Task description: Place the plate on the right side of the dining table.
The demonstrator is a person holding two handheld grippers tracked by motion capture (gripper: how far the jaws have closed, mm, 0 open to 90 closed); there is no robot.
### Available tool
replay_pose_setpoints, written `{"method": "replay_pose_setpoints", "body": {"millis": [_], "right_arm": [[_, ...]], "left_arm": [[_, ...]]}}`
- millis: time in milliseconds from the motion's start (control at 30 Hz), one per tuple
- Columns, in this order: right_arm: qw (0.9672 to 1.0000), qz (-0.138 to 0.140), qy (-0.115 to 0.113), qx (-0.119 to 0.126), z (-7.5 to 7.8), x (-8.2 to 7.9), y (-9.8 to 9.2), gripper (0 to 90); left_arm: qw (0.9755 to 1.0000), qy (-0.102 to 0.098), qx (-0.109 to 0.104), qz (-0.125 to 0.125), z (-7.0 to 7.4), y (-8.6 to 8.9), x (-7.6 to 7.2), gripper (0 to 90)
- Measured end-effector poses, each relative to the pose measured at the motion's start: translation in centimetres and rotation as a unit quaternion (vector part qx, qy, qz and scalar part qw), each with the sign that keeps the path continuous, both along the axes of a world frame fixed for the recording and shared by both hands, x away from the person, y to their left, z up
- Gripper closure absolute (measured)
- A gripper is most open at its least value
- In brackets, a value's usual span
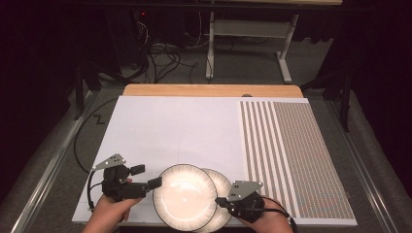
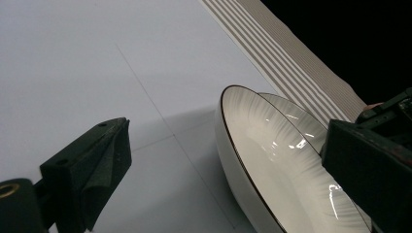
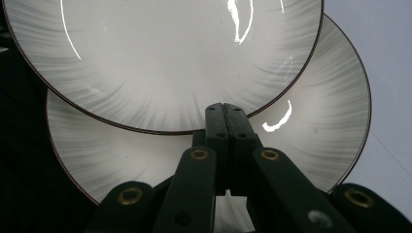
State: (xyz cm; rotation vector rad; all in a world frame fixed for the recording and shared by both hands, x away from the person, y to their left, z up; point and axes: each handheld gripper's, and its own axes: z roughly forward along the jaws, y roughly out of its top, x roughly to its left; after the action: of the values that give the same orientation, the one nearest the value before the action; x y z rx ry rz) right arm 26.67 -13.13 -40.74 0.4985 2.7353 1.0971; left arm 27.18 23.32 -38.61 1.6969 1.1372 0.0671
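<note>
Two round white glazed plates with grey radial streaks and a thin dark rim lie overlapped at the near edge of the white-covered counter (image 1: 170,121). The upper plate (image 1: 184,196) rests partly on the lower plate (image 1: 221,187), which pokes out from under it on the side toward the striped brown-and-white mat (image 1: 296,160).

The left tongs (image 1: 150,177) stand apart, and the upper plate's rim lies just off the inner jaw, on the side toward the mat. The plate is round, so no long axis matters here; what counts is that the rim sits level with the jaw gap. In the left gripper view that rim (image 2: 228,141) passes in front of the nearer jaw, and I cannot tell whether the two touch.

The right tongs (image 3: 224,114) are pressed together with nothing between them (tips right at the upper plate's edge, above the lower plate's face). Whether they rest on either plate is hard to make out.

The left hand (image 1: 109,211) looks better placed for the upper plate, the right hand (image 1: 269,221) for the lower one. The counter's near edge cuts off the lower part of both plates in the high view.
</note>
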Motion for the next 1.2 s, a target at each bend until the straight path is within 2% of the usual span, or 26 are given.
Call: {"method": "replay_pose_setpoints", "body": {"millis": [33, 67, 167, 200, 300, 500, 533, 700, 800, 833, 867, 1033, 1200], "right_arm": [[1.0000, 0.000, 0.000, 0.000, 0.0, 0.0, 0.0, 90.0], [1.0000, 0.000, 0.000, 0.000, 0.0, 0.0, 0.0, 90.0], [1.0000, -0.001, 0.000, 0.000, 0.0, 0.0, 0.0, 90.0], [1.0000, -0.001, 0.000, 0.000, 0.0, 0.0, 0.0, 90.0], [1.0000, -0.001, -0.001, 0.001, 0.0, 0.0, 0.0, 90.0], [1.0000, -0.001, -0.001, -0.001, 0.0, 0.0, 0.0, 90.0], [1.0000, -0.001, -0.001, -0.001, 0.0, 0.0, 0.0, 90.0], [1.0000, -0.002, -0.001, -0.001, 0.0, -0.1, 0.0, 90.0], [1.0000, -0.003, -0.001, -0.001, 0.0, -0.1, 0.0, 90.0], [1.0000, -0.003, -0.001, 0.000, 0.0, -0.1, 0.0, 90.0], [1.0000, -0.003, -0.001, 0.000, 0.0, -0.1, 0.0, 90.0], [1.0000, -0.002, -0.001, 0.000, 0.0, -0.1, 0.0, 90.0], [1.0000, -0.003, -0.001, -0.001, 0.0, -0.1, 0.0, 90.0]], "left_arm": [[1.0000, 0.008, -0.003, -0.002, -0.1, 0.0, 0.1, 4.5], [1.0000, 0.008, -0.003, -0.002, -0.1, 0.0, 0.1, 4.5], [0.9994, 0.032, -0.009, -0.006, -0.2, 0.2, 0.2, 4.5], [0.9994, 0.032, -0.009, -0.006, -0.2, 0.2, 0.2, 4.5], [0.9981, 0.058, -0.021, -0.007, -0.5, 0.4, 0.3, 4.0], [0.9959, 0.087, -0.019, -0.015, -0.7, 0.3, 0.3, 1.3], [0.9959, 0.087, -0.019, -0.015, -0.7, 0.3, 0.3, 1.0], [0.9924, 0.119, -0.021, -0.025, -0.9, -0.2, 0.4, 0.8], [0.9914, 0.127, -0.019, -0.026, -1.0, -0.3, 0.5, 0.8], [0.9912, 0.129, -0.008, -0.028, -1.0, -0.4, 0.5, 0.8], [0.9912, 0.129, -0.008, -0.028, -1.0, -0.4, 0.5, 0.8], [0.9861, 0.162, -0.010, -0.036, -1.2, -0.6, 0.6, 0.8], [0.9826, 0.181, -0.017, -0.039, -1.1, -0.8, 0.8, 0.8]]}}
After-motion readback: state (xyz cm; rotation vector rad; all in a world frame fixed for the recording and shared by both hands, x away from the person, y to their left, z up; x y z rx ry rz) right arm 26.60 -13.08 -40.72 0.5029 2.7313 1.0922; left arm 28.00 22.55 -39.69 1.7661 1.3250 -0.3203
